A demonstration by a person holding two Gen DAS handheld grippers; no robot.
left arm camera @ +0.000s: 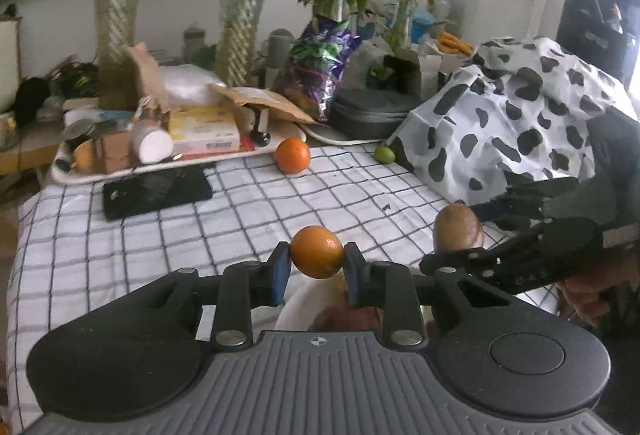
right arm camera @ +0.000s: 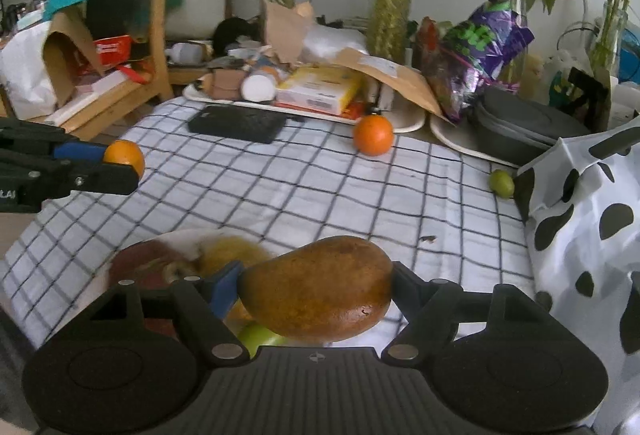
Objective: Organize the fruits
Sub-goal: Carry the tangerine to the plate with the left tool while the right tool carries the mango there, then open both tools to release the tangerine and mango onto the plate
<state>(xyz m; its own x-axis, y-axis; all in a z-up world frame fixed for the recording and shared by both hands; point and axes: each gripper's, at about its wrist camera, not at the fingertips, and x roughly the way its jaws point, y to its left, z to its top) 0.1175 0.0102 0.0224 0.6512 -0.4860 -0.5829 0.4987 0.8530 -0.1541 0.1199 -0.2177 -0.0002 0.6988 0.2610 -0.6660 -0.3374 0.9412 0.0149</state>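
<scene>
My left gripper [left arm camera: 316,264] is shut on a small orange [left arm camera: 316,249], held above a white plate [left arm camera: 294,309] of fruit. In the right wrist view that left gripper [right arm camera: 120,166] and its orange [right arm camera: 127,154] hang at the left. My right gripper [right arm camera: 316,289] is shut on a brown mango [right arm camera: 320,285], above the plate [right arm camera: 172,235]. On the plate lie a red apple [right arm camera: 140,267], a yellow fruit [right arm camera: 234,251] and a green fruit [right arm camera: 260,339]. A bigger orange [left arm camera: 293,155] and a small green lime [left arm camera: 385,154] lie loose on the checked cloth.
A black flat case [left arm camera: 156,191] lies on the cloth in front of a tray [left arm camera: 80,177] packed with boxes and bottles. A cow-patterned bag [left arm camera: 520,107] fills the right side. Vases with plants [left arm camera: 116,15] line the back. A wooden chair [right arm camera: 160,35] stands at the left.
</scene>
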